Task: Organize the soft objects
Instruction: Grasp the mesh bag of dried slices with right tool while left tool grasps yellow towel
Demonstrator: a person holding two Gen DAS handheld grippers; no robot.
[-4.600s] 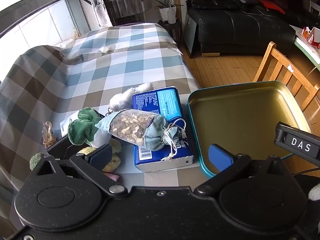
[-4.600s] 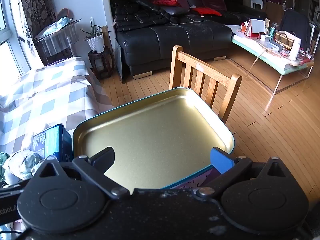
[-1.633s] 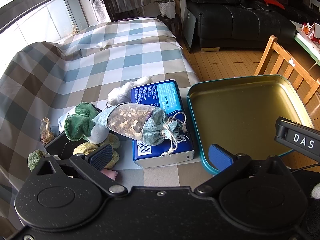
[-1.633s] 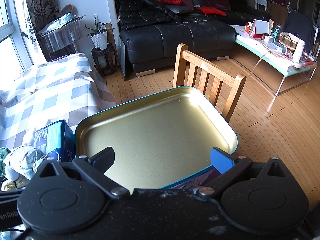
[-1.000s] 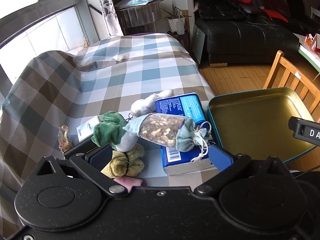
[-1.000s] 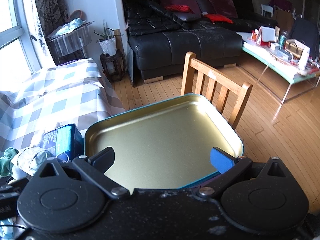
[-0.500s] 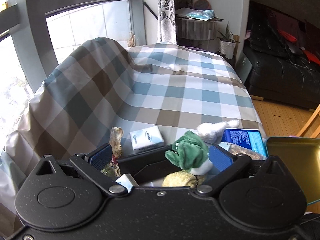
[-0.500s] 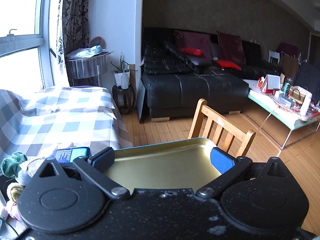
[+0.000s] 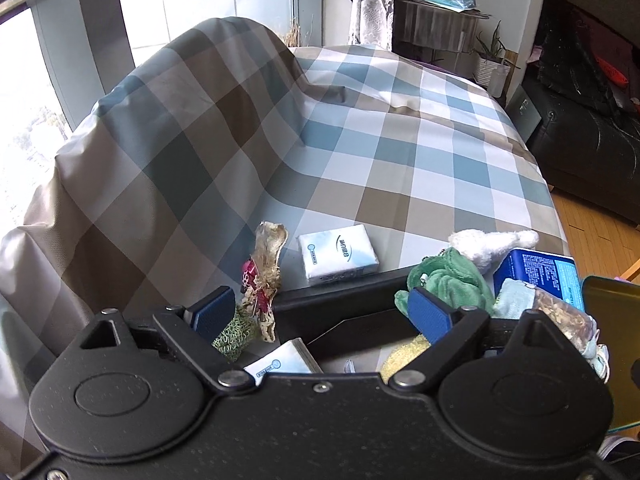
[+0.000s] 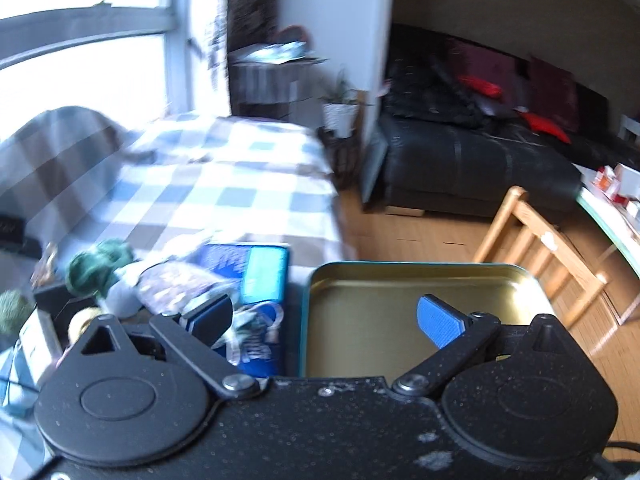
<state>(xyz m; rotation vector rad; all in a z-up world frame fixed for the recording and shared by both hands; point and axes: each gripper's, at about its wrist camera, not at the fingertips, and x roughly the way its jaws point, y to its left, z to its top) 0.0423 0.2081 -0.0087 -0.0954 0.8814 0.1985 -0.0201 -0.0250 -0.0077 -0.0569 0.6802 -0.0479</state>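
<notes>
Hovering over black box (image 9: pixel 340 300) w/ soft toys: left gripper (image 9: pixel 320 312), apart, closing.

My left wrist camera looks steeply down past my left gripper (image 9: pixel 320 314), close over the black tray (image 9: pixel 360 292) and green plush toy (image 9: pixel 448 280), facing the checked bench cover (image 9: pixel 360 152) and window. My right wrist camera, blurred, faces across the gold tin (image 10: pixel 400 300) toward the sofa (image 10: pixel 480 160). Both share the toy, blue pack (image 10: pixel 260 272) and tin.
</notes>
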